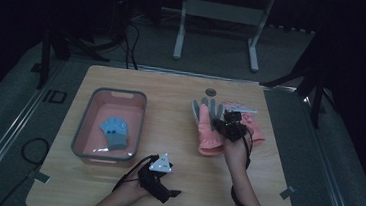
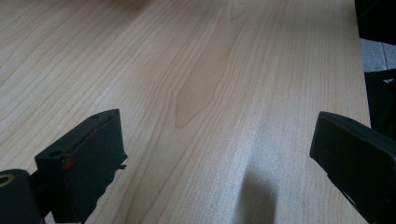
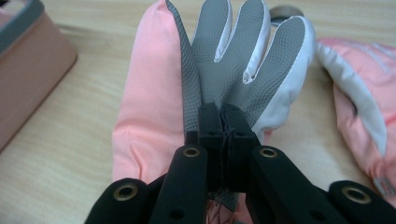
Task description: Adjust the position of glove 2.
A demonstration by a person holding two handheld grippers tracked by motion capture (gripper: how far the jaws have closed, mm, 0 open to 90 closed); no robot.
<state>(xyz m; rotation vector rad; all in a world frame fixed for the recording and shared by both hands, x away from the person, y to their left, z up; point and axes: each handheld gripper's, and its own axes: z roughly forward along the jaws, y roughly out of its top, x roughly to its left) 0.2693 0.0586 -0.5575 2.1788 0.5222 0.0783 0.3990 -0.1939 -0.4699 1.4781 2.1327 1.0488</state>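
Three gloves are lying on the counter (image 1: 181,98): two pink gloves side by side to the right of the one pink basin (image 1: 84,133), and one small grey-blue glove (image 1: 115,132) inside that basin. The right claw (image 3: 223,122) is pinching the grey palm fabric of the nearer pink glove (image 3: 149,107), with the second pink glove (image 3: 359,88) just beside it. The left claw (image 2: 219,158) is hovering spread wide over bare wood, near the basin's front corner.

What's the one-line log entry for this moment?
right gripper: shut on pink glove | left gripper: open over table | bin: holds blue glove
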